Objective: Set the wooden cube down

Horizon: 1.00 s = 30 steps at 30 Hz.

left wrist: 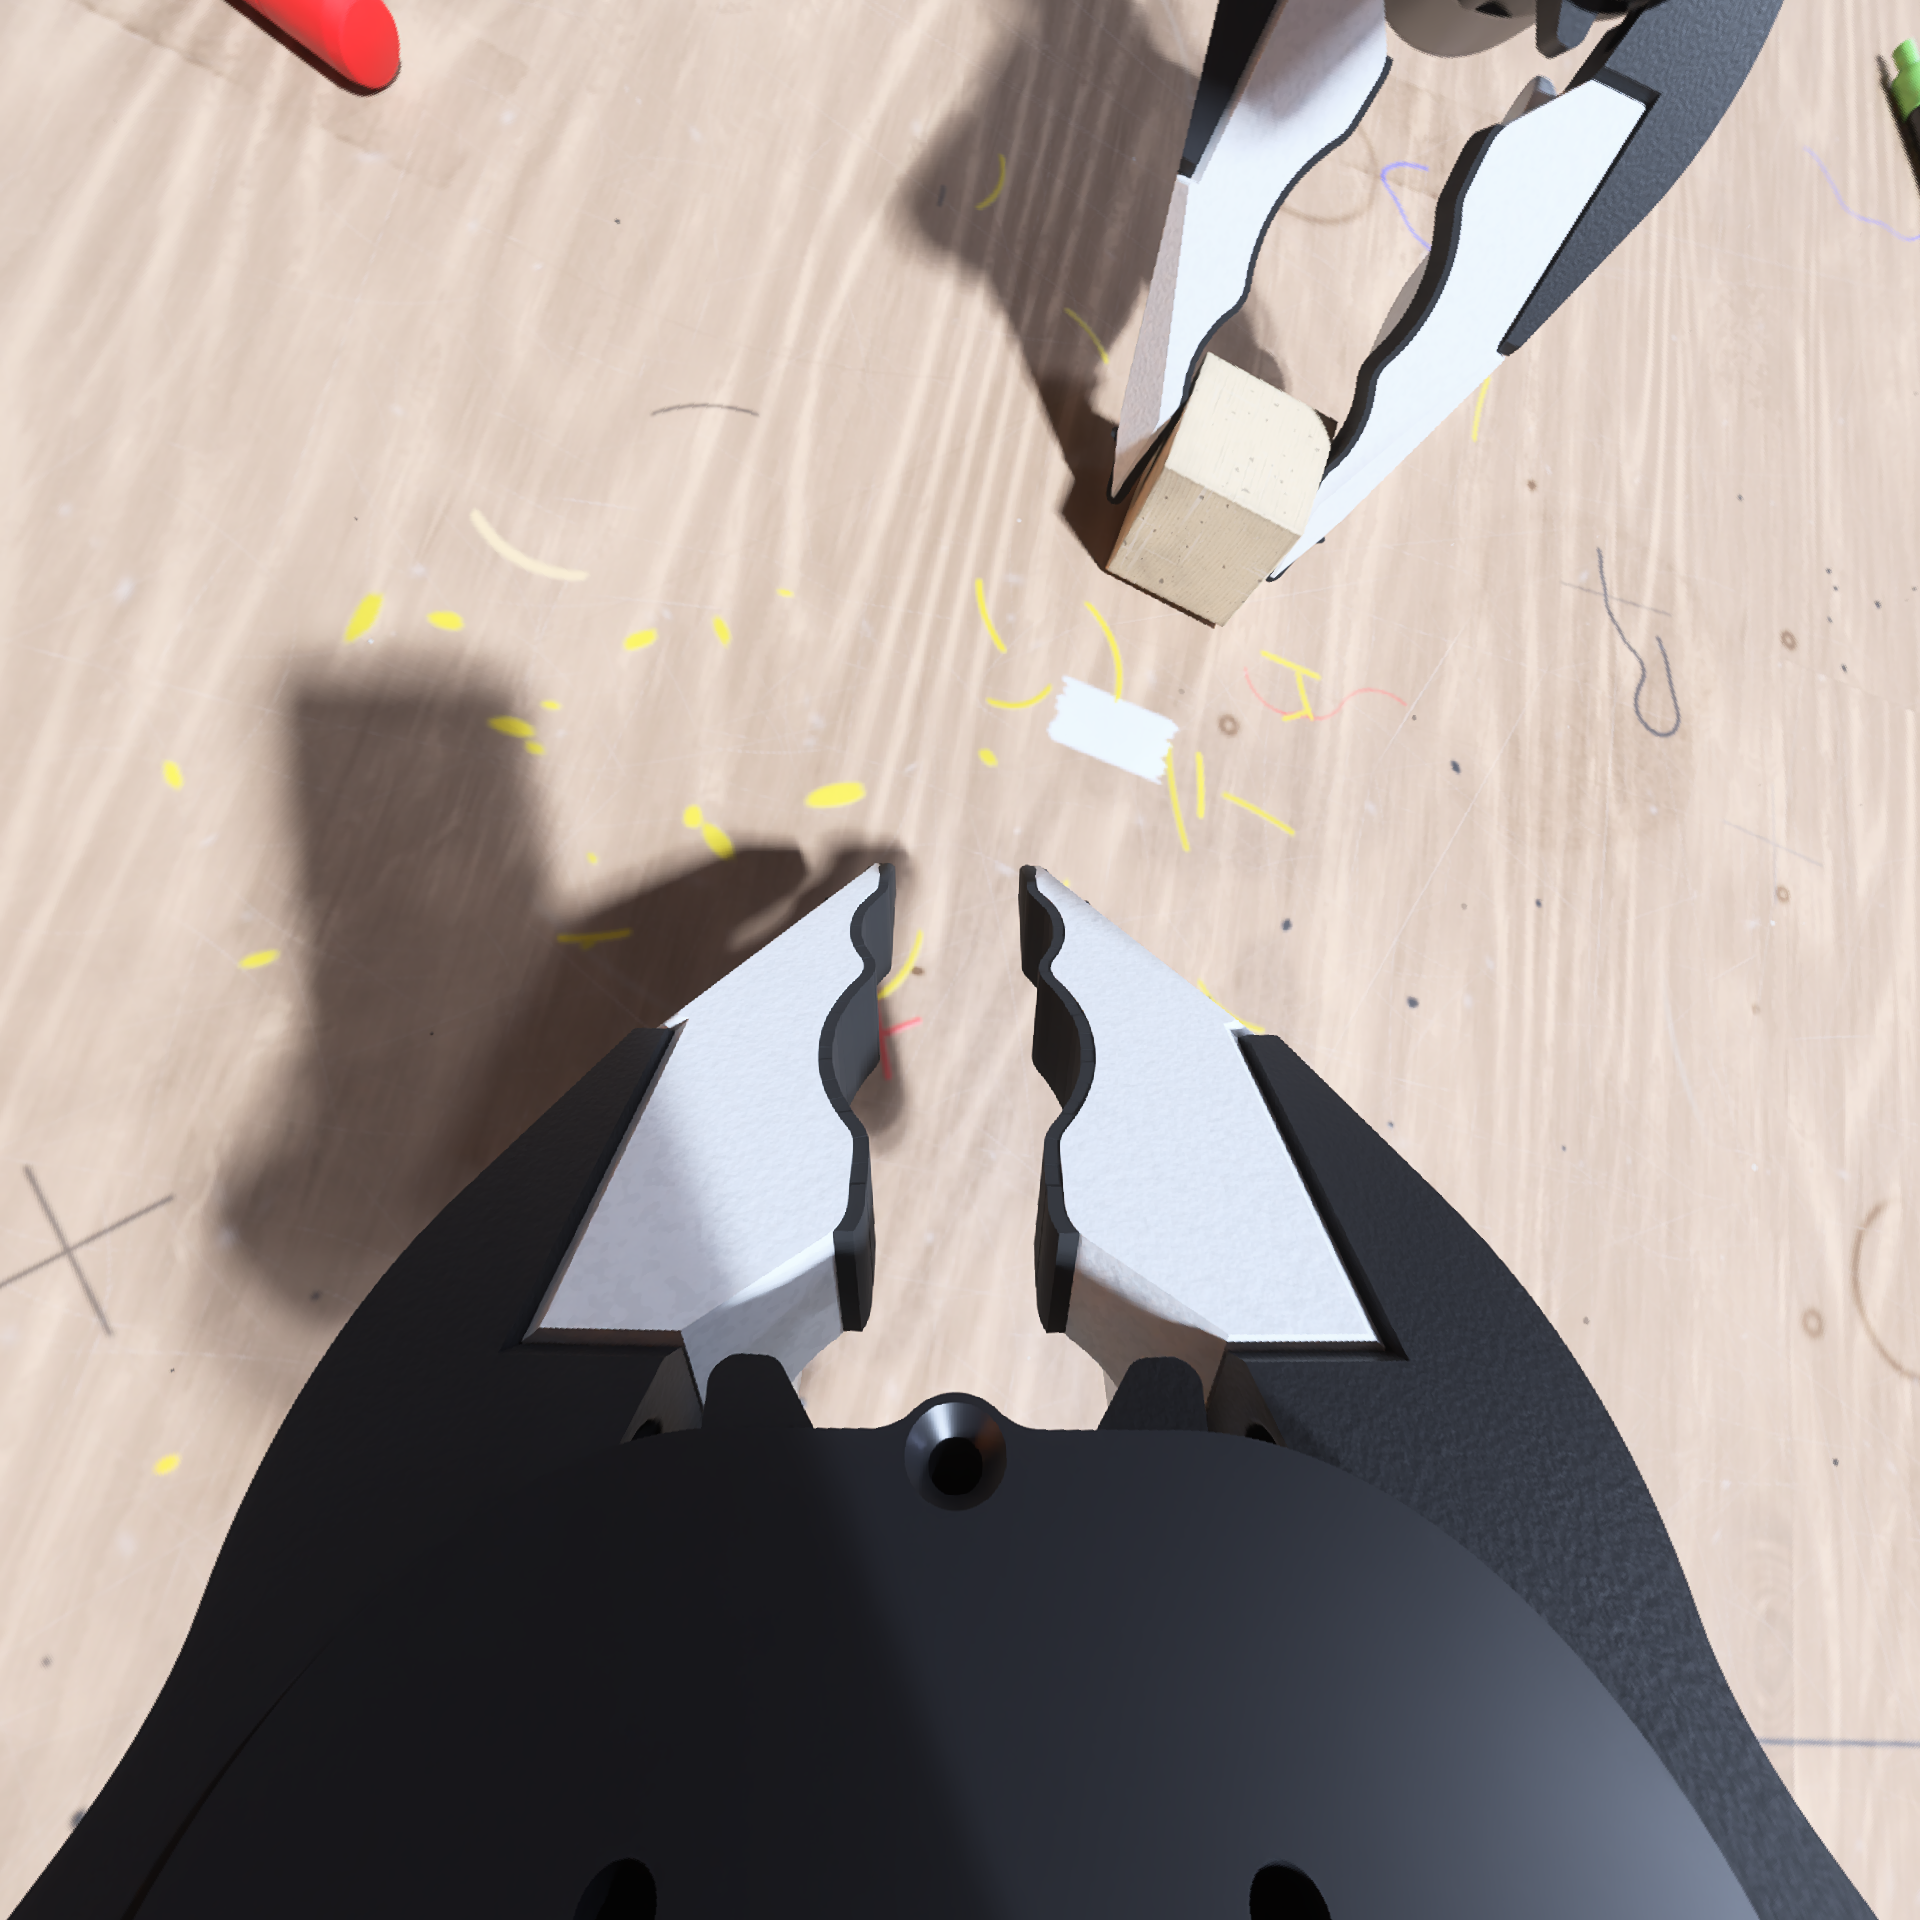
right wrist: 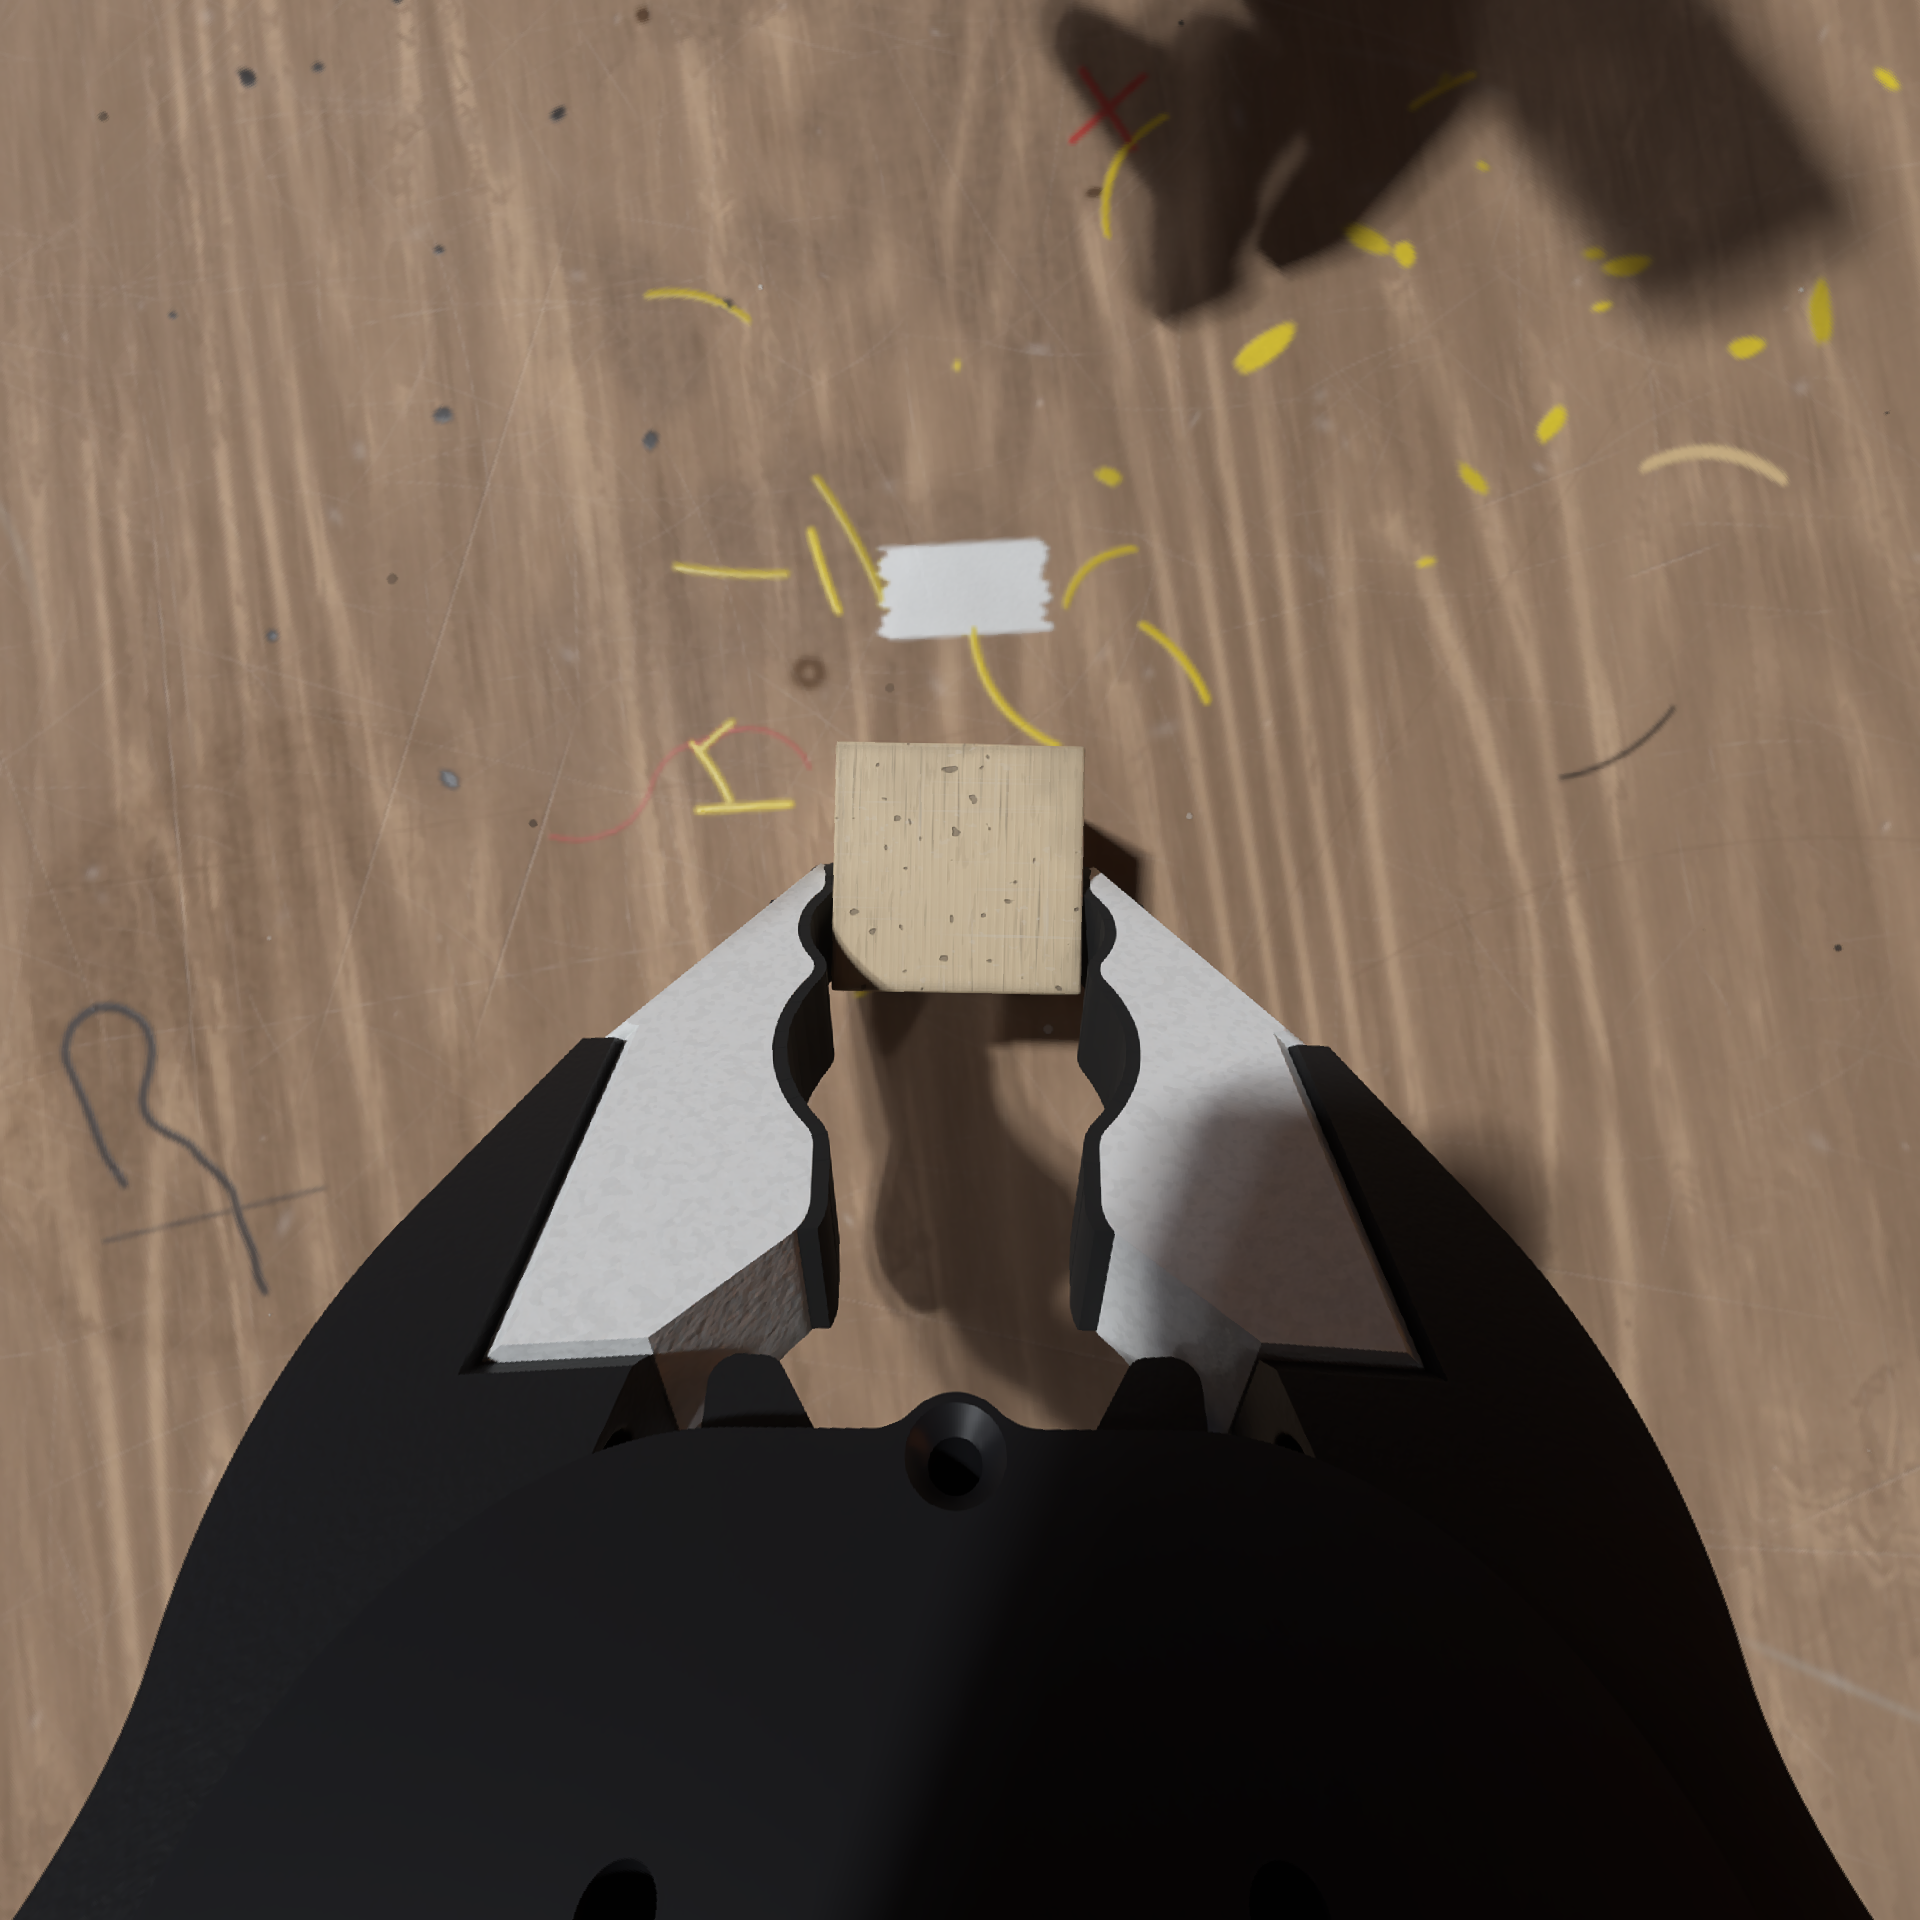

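Pinching the wooden cube point(right wrist: 957, 868) against the table point(right wrist: 312, 520), the right gripper point(right wrist: 957, 914) points steeply down; left gripper point(left wrist: 956, 883) fingers slightly spread, empty.

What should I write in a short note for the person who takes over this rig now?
Right gripper: shut on the wooden cube, held at the fingertips.
Left gripper: empty, jaws a little apart, hovering above the table, away from the cube.
Cube: in the left wrist view its bottom edge looks at or almost at the table, near the white tape patch; I cannot tell whether it touches.
Done: cube brought down low.
Left: confirm contact, open the right gripper, lift away.
Also on the table: a red object at the far edge.
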### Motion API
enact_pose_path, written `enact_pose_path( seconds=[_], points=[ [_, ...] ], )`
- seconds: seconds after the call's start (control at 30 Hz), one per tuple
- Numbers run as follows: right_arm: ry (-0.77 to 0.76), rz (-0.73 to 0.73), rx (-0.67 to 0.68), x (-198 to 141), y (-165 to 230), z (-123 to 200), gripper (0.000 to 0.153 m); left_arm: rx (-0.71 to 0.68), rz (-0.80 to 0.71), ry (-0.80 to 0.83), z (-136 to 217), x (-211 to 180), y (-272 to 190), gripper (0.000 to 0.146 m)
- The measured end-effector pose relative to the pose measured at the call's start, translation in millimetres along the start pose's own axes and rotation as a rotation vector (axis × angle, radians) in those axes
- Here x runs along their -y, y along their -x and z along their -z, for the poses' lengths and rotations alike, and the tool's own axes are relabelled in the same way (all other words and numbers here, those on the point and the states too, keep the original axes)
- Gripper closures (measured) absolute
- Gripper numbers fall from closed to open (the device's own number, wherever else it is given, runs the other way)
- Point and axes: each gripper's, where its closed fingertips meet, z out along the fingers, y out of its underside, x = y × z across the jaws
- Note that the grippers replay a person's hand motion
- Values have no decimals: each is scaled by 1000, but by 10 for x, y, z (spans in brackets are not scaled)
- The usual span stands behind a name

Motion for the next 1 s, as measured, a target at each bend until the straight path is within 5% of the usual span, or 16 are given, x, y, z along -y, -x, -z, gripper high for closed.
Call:
enact_pose_path(
  seconds=[0.5, 1.0],
  points=[
    [-23, -11, -163, 45, -314, 29, 108, 9, -160, 38, -282, 116, -192, 124],
    [-13, -90, -67, 77, -396, -45, 108, -16, -401, 136, -700, 205, -464, 108]
  ],
)
